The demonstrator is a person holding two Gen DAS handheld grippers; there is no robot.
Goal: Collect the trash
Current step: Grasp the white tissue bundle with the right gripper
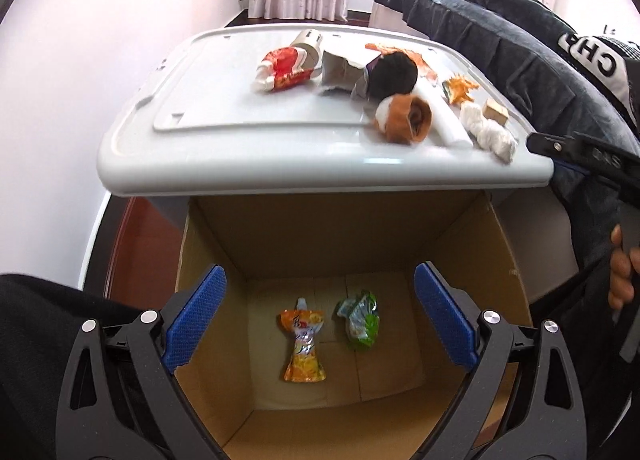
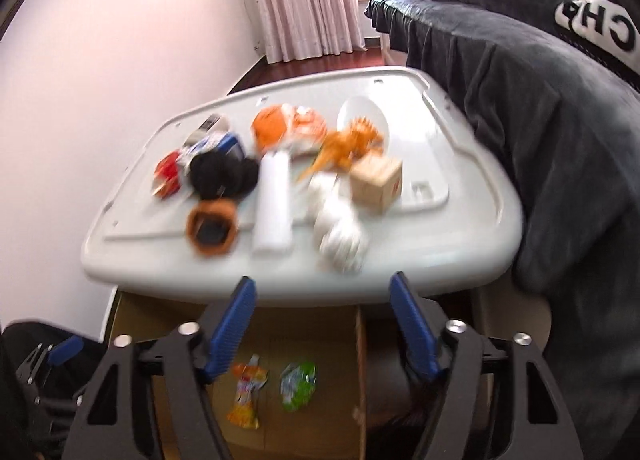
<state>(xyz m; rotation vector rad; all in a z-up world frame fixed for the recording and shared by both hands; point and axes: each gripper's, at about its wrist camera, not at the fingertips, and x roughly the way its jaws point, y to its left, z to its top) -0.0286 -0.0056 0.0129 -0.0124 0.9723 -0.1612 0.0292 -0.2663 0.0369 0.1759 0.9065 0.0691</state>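
We hold the left gripper (image 1: 316, 320) spread and empty above the cardboard box (image 1: 460, 244), where an orange pouch (image 1: 303, 342) and green wrapper (image 1: 360, 318) already lie. The right gripper (image 2: 324, 324), also spread and empty, faces the remaining trash (image 2: 276, 172) on the white lid (image 2: 460, 236) beyond the box.

The right claw (image 2: 322, 324) hangs with its blue fingers (image 2: 234, 326) spread apart and nothing between them. Just ahead of it lies a white lid (image 2: 440, 248) strewn with blurred trash: a white tube (image 2: 274, 204), a small cardboard box (image 2: 376, 182), a black ball (image 2: 222, 174). Below the claw, an open carton (image 2: 360, 360) holds an orange pouch (image 2: 246, 392) and a green wrapper (image 2: 298, 386).
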